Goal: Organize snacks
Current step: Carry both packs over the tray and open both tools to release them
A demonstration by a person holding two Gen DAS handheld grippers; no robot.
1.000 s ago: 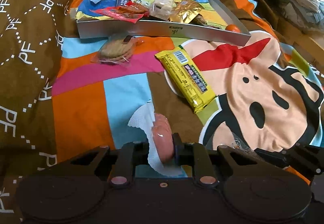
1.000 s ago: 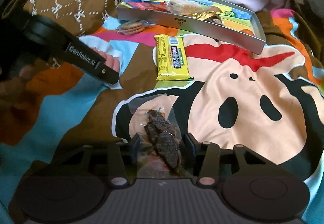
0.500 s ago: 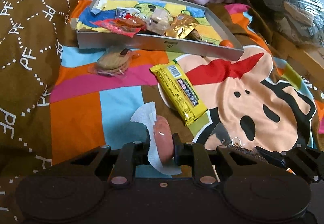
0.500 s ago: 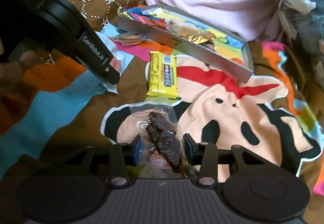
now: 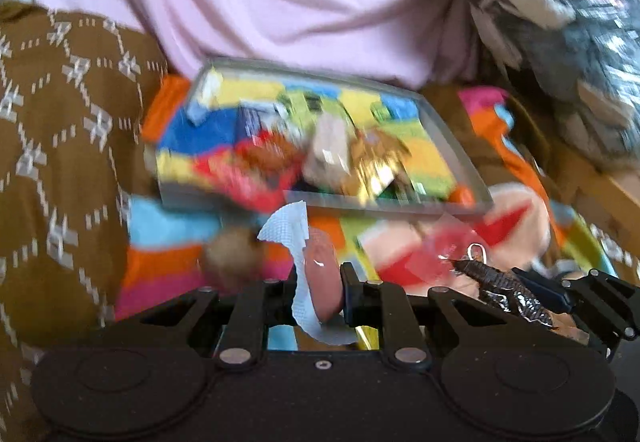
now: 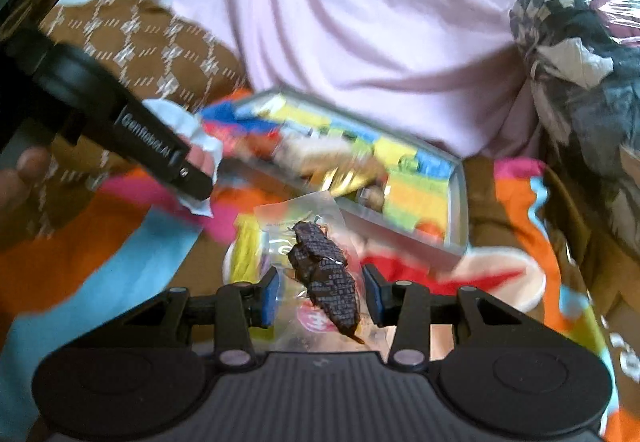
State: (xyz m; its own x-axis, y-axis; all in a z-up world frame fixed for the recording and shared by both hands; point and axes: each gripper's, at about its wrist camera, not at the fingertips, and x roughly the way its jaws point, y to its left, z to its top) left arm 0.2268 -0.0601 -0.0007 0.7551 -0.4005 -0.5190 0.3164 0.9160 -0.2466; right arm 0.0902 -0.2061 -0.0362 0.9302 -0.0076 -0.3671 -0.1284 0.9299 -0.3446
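- The left gripper [image 5: 320, 292] pinches a pink sausage snack [image 5: 322, 274] in white wrapping.
- The right gripper [image 6: 320, 292] clamps a clear packet with a dark snack [image 6: 326, 276].
- Both hang in front of the grey tray [image 6: 458, 242] on the bed.

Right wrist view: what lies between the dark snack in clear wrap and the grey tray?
Only bare colourful blanket lies between the dark snack in clear wrap and the grey tray in the right wrist view.
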